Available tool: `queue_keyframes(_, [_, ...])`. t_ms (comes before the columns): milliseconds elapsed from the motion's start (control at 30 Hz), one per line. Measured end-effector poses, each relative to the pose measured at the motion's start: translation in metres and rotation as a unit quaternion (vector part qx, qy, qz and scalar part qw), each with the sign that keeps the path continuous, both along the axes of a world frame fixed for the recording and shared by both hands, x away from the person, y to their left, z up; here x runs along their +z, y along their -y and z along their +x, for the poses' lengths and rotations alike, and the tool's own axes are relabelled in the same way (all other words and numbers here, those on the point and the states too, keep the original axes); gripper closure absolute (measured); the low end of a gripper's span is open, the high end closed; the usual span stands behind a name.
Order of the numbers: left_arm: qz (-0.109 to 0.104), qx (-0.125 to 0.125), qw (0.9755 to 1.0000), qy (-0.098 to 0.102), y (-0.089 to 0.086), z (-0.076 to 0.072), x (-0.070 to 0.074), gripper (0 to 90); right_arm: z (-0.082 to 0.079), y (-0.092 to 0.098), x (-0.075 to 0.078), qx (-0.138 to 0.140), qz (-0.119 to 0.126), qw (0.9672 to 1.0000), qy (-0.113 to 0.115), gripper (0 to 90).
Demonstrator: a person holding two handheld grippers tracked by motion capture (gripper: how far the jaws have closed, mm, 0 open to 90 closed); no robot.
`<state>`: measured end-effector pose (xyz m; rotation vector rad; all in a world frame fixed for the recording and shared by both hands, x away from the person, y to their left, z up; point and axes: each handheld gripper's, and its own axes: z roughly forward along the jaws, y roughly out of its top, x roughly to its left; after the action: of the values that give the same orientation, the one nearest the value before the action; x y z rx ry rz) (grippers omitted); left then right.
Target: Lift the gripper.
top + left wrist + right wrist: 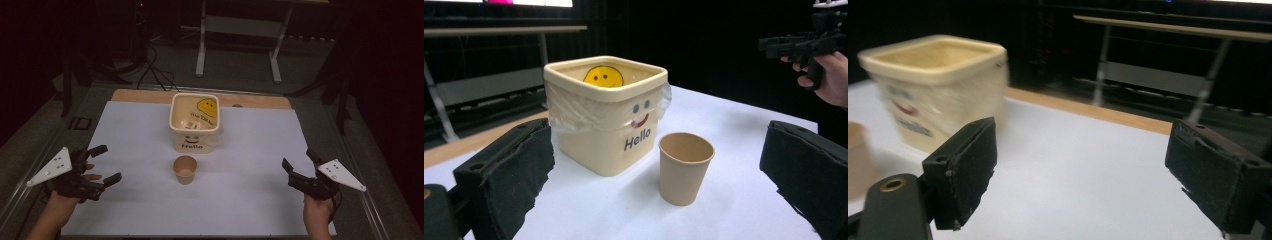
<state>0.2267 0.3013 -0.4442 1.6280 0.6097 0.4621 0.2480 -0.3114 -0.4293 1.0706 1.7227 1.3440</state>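
A brown paper cup point(185, 169) point(685, 166) stands upright on the white table sheet point(150, 200), just in front of a cream square bucket point(195, 120) point(606, 112) point(935, 85) with a yellow smiley and "Hello" on it. At the left edge of the sheet my left gripper point(110, 162) point(659, 180) is open and empty, jaws pointing toward the cup. My right gripper point(297, 165) point(1080, 175) is open and empty at the right edge, well apart from the cup. The cup's edge point(858, 160) shows blurred at the left of the right gripper view.
A thin plastic liner point(569, 112) hangs over the bucket's rim. A wooden table edge point(135, 95) runs behind the sheet. Beyond it stand a metal table frame point(202, 45) and cables point(155, 70) on the dark floor.
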Motion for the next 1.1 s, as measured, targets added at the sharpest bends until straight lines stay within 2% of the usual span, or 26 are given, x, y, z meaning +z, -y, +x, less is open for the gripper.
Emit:
queue_keyframes(67, [0.001,0.005,1.0,0.003,-0.001,0.0,0.001,1.7,-0.001,0.001,0.001,-0.002,0.002,1.0,-0.004,11.6])
queue_keyframes(100, [0.001,0.005,1.0,0.003,-0.001,0.0,0.001,1.7,-0.001,0.002,0.002,0.005,0.011,0.9999,-0.008,11.4])
queue_keyframes(133, [-0.005,0.002,0.9998,-0.02,-0.001,0.001,0.004,0.5,-0.001,0.001,0.002,0.002,0.009,0.9999,-0.01,11.4])
queue_keyframes(200, [-0.003,0.004,0.9999,-0.015,-0.001,0.0,0.006,0.5,-0.003,0.001,0.004,0.003,0.004,1.0,-0.007,11.4])
queue_keyframes(267, [-0.001,-0.004,0.9995,-0.031,0.002,0.001,0.013,0.5,-0.004,0.0,0.005,0.002,0.005,1.0,-0.006,11.4])
queue_keyframes(300, [-0.001,-0.004,0.9995,-0.031,0.002,0.001,0.013,0.5,-0.004,0.0,0.005,0.005,0.007,0.9999,-0.007,11.4])
queue_keyframes(400, [0.006,-0.023,0.9983,-0.053,0.006,0.003,0.025,0.5,-0.004,-0.002,0.006,0.009,0.001,0.9999,-0.011,11.4])
queue_keyframes(433, [0.006,-0.023,0.9983,-0.053,0.006,0.003,0.025,0.5,-0.004,-0.002,0.006,0.009,0.001,0.9999,-0.011,11.4])
queue_keyframes(467, [0.013,-0.036,0.9978,-0.054,0.009,0.004,0.031,0.5,-0.004,-0.003,0.006,0.01,0.0,0.9999,-0.012,11.4])
queue_keyframes(533, [0.019,-0.046,0.9967,-0.064,0.012,0.008,0.038,0.5,-0.003,-0.004,0.006,0.013,0.0,0.9998,-0.013,11.4])
queue_keyframes(600, [0.034,-0.051,0.996,-0.065,0.017,0.01,0.045,0.5,-0.003,-0.004,0.006,0.017,0.002,0.9997,-0.018,11.4])
queue_keyframes(667, [0.046,-0.065,0.994,-0.075,0.022,0.014,0.052,0.5,-0.003,-0.004,0.006,0.019,0.005,0.9997,-0.018,11.4])
queue_keyframes(700, [0.046,-0.065,0.994,-0.075,0.022,0.014,0.052,0.5,-0.003,-0.004,0.006,0.019,0.005,0.9997,-0.018,11.4])
queue_keyframes(733, [0.062,-0.07,0.9928,-0.074,0.027,0.017,0.059,0.5,-0.002,-0.005,0.006,0.021,0.004,0.9996,-0.019,11.4])
queue_keyframes(767, [0.064,-0.078,0.9918,-0.079,0.03,0.019,0.062,0.5,-0.002,-0.005,0.005,0.022,0.004,0.9996,-0.019,11.4])
queue_keyframes(900, [0.082,-0.082,0.99,-0.081,0.04,0.026,0.071,0.6,-0.001,-0.006,0.005,0.029,0.009,0.9993,-0.022,11.4])
queue_keyframes(933, [0.084,-0.092,0.9886,-0.084,0.043,0.028,0.073,0.6,-0.001,-0.006,0.005,0.029,0.009,0.9993,-0.022,11.4])
queue_keyframes(1000, [0.099,-0.091,0.9875,-0.082,0.05,0.03,0.077,0.6,-0.001,-0.005,0.005,0.032,0.013,0.9991,-0.023,11.4])
queue_keyframes(1033, [0.103,-0.099,0.9862,-0.084,0.053,0.031,0.078,0.6,-0.001,-0.005,0.005,0.032,0.011,0.9992,-0.021,11.4])
queue_keyframes(1100, [0.11,-0.097,0.9857,-0.083,0.057,0.032,0.08,0.6,-0.001,-0.006,0.006,0.036,0.012,0.9991,-0.021,11.4])
